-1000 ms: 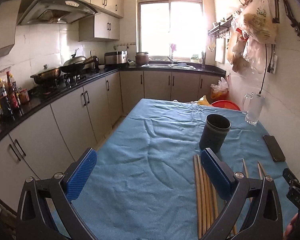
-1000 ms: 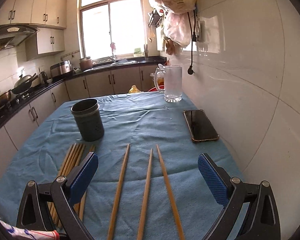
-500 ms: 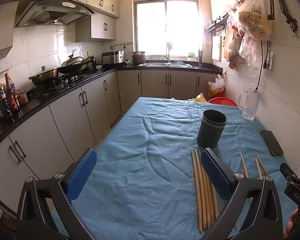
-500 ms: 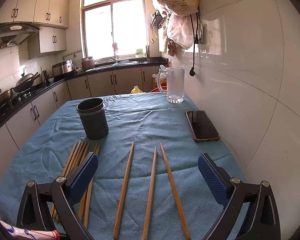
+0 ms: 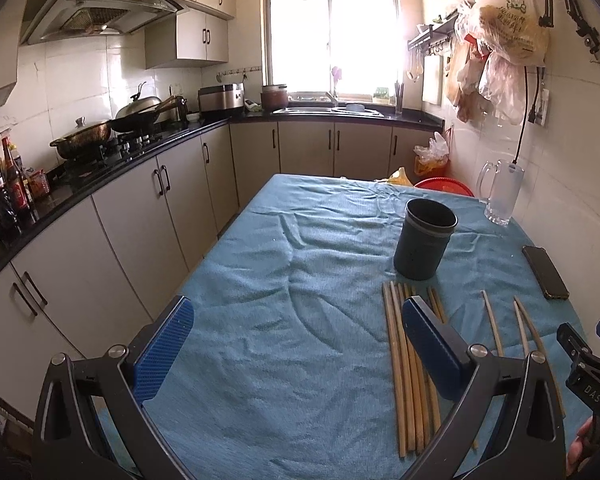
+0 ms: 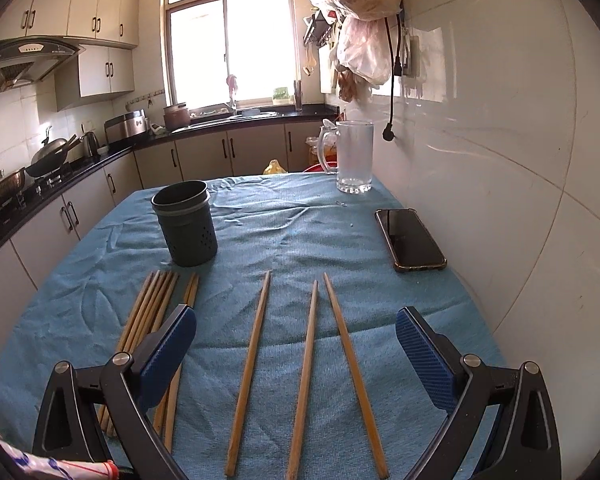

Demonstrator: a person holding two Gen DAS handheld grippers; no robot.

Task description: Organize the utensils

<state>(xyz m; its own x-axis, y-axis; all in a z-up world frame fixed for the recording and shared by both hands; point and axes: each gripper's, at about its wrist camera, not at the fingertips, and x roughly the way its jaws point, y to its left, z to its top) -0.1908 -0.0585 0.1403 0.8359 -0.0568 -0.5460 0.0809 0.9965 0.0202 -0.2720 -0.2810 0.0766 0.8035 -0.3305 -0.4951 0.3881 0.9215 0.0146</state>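
- Both jaws are standing wide open and gripping nothing: the left gripper (image 5: 296, 344) is hovering over bare blue cloth (image 5: 268, 280), while the right gripper (image 6: 296, 346) is hanging above three loose chopsticks (image 6: 306, 360).
- Those three chopsticks are lying apart from one another on the cloth, running lengthwise away from the right wrist camera, between its two blue pads (image 6: 422, 354).
- A bundle (image 6: 148, 312) of further chopsticks is lying side by side to their left, partly hidden behind the right gripper's left finger; in the left wrist view the same bundle (image 5: 404, 368) is passing under the left gripper's right finger.
- A dark holder (image 6: 188, 224) is standing upright just beyond the bundle's far tips, its mouth showing no utensils; the left wrist camera is also catching the holder (image 5: 424, 240).
- A phone (image 6: 410, 240) is lying face up near the tiled wall, well apart from the chopsticks.
- A glass mug (image 6: 350, 156) is standing at the table's far right corner.
- Cabinets and a stove with pans (image 5: 100, 128) are lining the kitchen's left side.
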